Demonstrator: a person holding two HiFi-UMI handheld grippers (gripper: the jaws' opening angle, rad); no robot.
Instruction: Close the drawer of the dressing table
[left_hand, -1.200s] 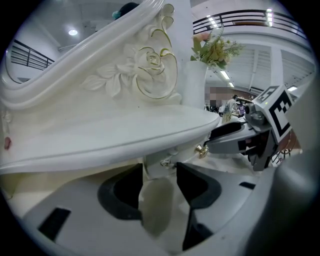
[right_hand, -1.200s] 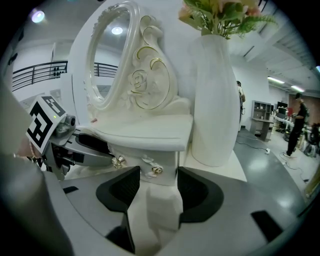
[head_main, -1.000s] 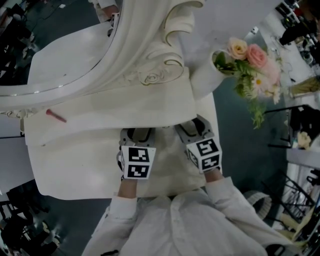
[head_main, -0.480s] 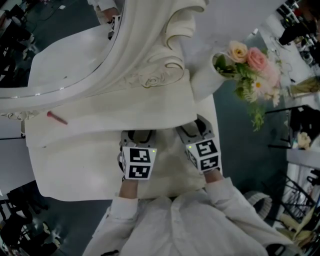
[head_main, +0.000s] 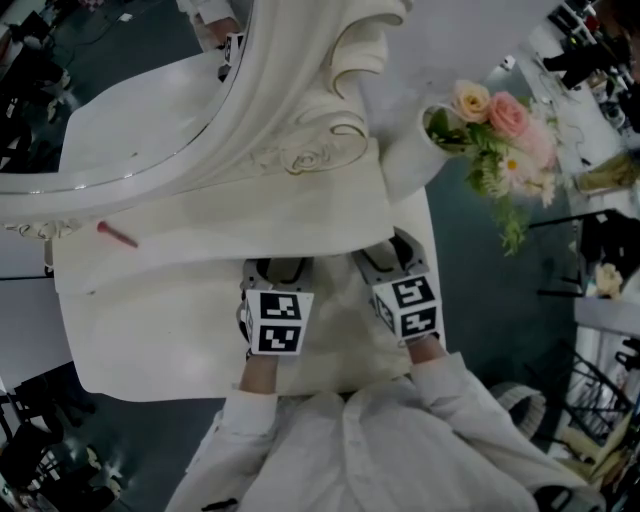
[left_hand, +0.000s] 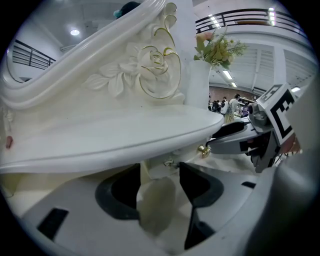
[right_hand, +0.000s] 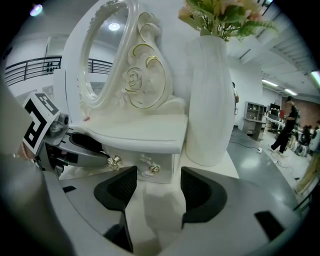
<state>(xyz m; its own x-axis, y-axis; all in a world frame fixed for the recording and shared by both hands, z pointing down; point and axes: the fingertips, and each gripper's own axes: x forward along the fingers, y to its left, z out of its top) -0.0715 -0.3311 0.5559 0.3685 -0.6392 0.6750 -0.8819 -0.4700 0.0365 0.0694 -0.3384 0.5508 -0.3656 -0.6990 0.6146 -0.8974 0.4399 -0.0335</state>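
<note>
The white dressing table (head_main: 150, 340) carries a raised shelf (head_main: 230, 225) with a small drawer beneath it. The drawer front (right_hand: 162, 162) with its gold knobs (right_hand: 115, 161) stands just under the shelf's edge. Both grippers point at it side by side. My left gripper (head_main: 276, 265) is open, its jaws having just been opening, and only the drawer front (left_hand: 187, 155) shows beyond them. My right gripper (head_main: 385, 250) is open too, its jaws also just opened wider, with nothing between them. The left gripper view shows the right gripper (left_hand: 240, 142) close alongside.
An ornate oval mirror (head_main: 130, 110) rises behind the shelf. A white vase (head_main: 405, 165) of pink flowers (head_main: 500, 130) stands at the shelf's right end, near my right gripper. A small pink stick (head_main: 115, 234) lies on the shelf's left. Dark floor surrounds the table.
</note>
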